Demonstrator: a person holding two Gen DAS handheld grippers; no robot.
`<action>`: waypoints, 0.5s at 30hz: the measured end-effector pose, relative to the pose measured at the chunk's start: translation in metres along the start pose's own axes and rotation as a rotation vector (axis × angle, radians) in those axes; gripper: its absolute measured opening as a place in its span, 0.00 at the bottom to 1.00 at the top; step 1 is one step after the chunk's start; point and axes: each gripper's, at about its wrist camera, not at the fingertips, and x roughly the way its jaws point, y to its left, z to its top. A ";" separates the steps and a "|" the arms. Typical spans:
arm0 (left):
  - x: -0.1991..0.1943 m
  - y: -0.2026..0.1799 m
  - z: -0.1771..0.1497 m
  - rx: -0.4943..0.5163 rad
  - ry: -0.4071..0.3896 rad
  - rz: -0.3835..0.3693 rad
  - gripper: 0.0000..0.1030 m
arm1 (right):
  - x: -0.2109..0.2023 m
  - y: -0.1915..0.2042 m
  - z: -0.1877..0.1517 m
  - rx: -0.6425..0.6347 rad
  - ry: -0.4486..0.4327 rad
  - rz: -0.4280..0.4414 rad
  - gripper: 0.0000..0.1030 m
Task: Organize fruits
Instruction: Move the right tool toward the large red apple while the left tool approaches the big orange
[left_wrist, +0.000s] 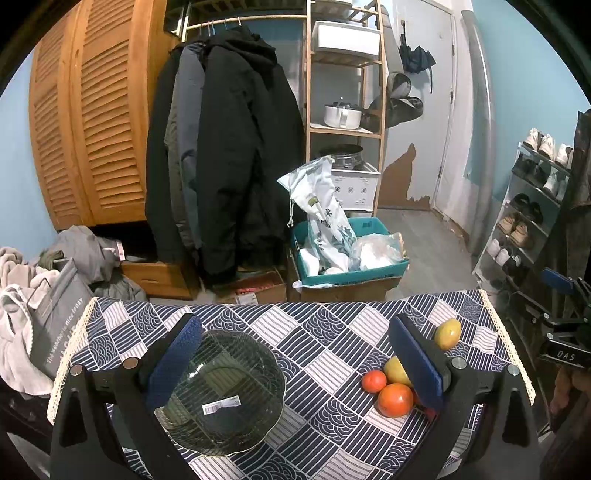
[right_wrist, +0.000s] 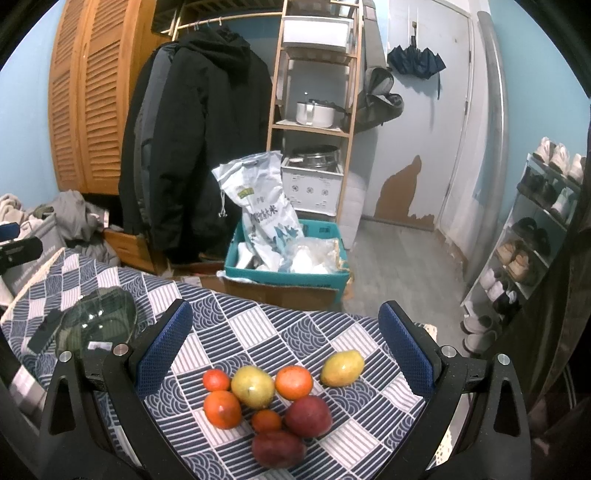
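- The table (left_wrist: 332, 354) is the biggest thing here. A blue and white patterned cloth (right_wrist: 280, 332) covers it.
- A green glass bowl (left_wrist: 221, 391) sits on the left side of the table. It has nothing in it but a small white sticker (left_wrist: 221, 404).
- The left gripper (left_wrist: 295, 365) hangs over the table with its fingers spread wide apart. It holds nothing. Its left finger (left_wrist: 173, 362) is right in front of the bowl's left edge.
- The right gripper (right_wrist: 284, 358) hangs over the fruit pile with its fingers spread wide too. It holds nothing.
- The fruits lie on the right side of the table, well apart from the bowl. None is in the bowl.
- Two dark red fruits (right_wrist: 308, 415) lie closest to the right camera, touching each other.
- A yellow fruit (right_wrist: 253, 386) sits in the middle of the pile.
- Another yellow-green fruit (right_wrist: 342, 368) lies a little off to the right, alone.
- Two bigger orange fruits (right_wrist: 222, 409) sit by the yellow one, one on each side.
- Two small orange fruits (right_wrist: 216, 380) are the littlest, one at the left edge of the pile and one in the middle.
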 end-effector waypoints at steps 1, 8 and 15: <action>0.000 0.001 0.000 0.000 0.000 0.000 0.99 | 0.001 0.000 0.000 -0.001 0.000 -0.002 0.97; 0.013 -0.007 -0.011 0.006 0.043 -0.027 0.99 | 0.006 -0.003 -0.007 -0.002 0.025 -0.012 0.97; 0.041 -0.012 -0.020 0.012 0.139 -0.056 0.99 | 0.026 -0.018 -0.021 0.012 0.117 -0.031 0.97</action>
